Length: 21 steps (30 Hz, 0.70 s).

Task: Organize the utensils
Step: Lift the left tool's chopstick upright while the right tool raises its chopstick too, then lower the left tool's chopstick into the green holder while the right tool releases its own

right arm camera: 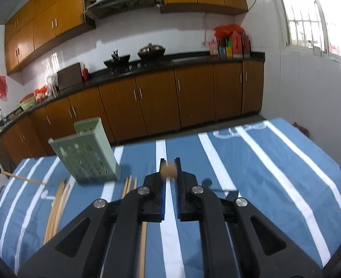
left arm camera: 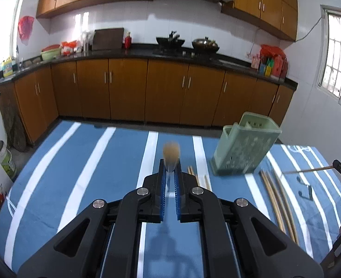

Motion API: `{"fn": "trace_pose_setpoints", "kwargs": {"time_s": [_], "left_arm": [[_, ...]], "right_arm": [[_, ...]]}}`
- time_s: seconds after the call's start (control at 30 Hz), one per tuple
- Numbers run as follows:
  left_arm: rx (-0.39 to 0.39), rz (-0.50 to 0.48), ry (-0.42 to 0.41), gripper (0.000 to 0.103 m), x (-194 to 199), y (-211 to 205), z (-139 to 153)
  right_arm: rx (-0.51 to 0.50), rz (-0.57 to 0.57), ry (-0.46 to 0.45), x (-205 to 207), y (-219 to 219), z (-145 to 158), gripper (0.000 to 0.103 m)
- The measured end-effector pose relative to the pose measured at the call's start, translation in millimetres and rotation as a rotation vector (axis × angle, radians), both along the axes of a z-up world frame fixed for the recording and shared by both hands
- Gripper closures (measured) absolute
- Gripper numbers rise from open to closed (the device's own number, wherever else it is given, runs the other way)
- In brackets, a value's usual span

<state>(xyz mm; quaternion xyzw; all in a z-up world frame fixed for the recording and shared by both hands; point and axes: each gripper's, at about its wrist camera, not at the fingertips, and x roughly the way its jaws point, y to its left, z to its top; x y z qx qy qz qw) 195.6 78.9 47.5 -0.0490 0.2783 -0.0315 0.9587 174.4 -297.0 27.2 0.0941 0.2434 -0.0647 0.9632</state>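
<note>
You grip a chopstick (left arm camera: 170, 154) in each closed gripper (left arm camera: 170, 173) (right arm camera: 169, 173); tilt either and it slips before reaching the green holder (left arm camera: 244, 148) ahead.

**Blue stripes, pale green, tan wood**

The tablecloth (left arm camera: 82, 162) is blue with white stripes. The perforated utensil holder (left arm camera: 244, 150) is pale green — its holes form a dotted grid. Chopsticks (left arm camera: 279, 201) are tan. Both grippers — left gripper (left arm camera: 170, 173), right gripper (right arm camera: 170, 171) — are black with blue pads.

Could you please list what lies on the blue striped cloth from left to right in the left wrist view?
left gripper holding a chopstick → short chopstick pair → green utensil holder → loose chopsticks → right gripper
</note>
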Motion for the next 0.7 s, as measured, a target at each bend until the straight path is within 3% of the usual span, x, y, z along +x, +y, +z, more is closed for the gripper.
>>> {"fn": "trace_pose_setpoints", "kwargs": {"time_s": [0.33, 0.5, 0.7], "left_arm": [[0.029, 0.007, -0.061, 0.096, 9, -4, 26], [0.043, 0.003, -0.164, 0.096, 11, -10, 69], [-0.014, -0.023, -0.312, 0.096, 12, -31, 122]], "right_arm": [[-0.019, 0.021, -0.077, 11, 3, 34, 0.095], [-0.013, 0.050, -0.205, 14, 7, 89, 0.095], [0.093, 0.116, -0.386, 16, 15, 147, 0.095]]}}
